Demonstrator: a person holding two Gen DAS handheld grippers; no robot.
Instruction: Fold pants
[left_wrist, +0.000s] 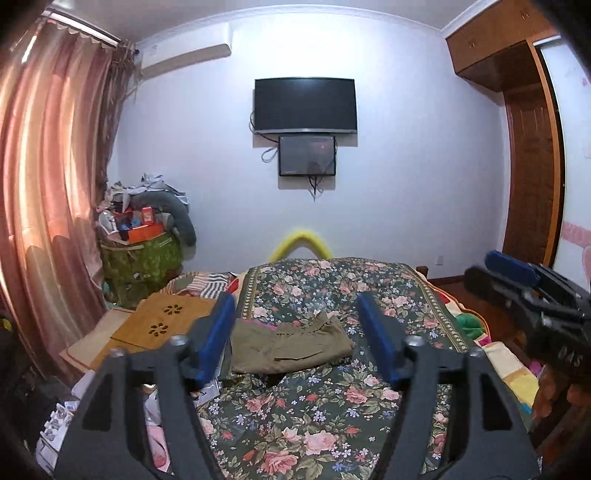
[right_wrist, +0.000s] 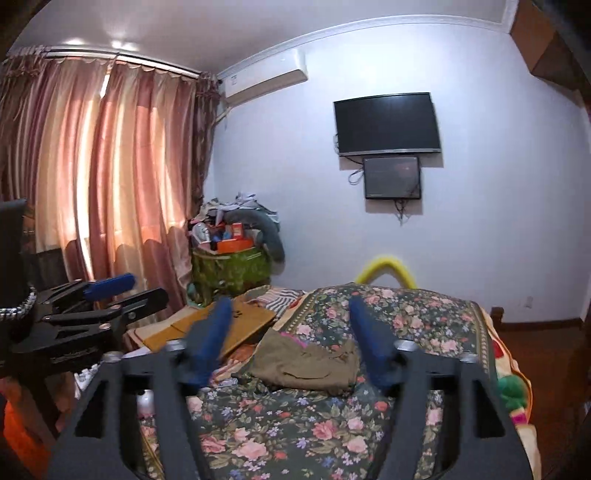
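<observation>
Olive-green pants (left_wrist: 291, 345) lie folded into a compact rectangle on the floral bedspread (left_wrist: 303, 417); they also show in the right wrist view (right_wrist: 306, 363). My left gripper (left_wrist: 297, 302) is open and empty, raised above the bed and short of the pants. My right gripper (right_wrist: 290, 308) is open and empty, also held above the bed on the near side of the pants. Each gripper shows at the edge of the other's view: the right one (left_wrist: 517, 275) and the left one (right_wrist: 122, 291).
A wooden folding board (left_wrist: 166, 323) lies left of the pants on the bed. A green bag piled with clutter (left_wrist: 142, 254) stands by the pink curtains (left_wrist: 55, 177). A TV (left_wrist: 304, 105) hangs on the far wall. A wooden wardrobe (left_wrist: 528, 166) is at right.
</observation>
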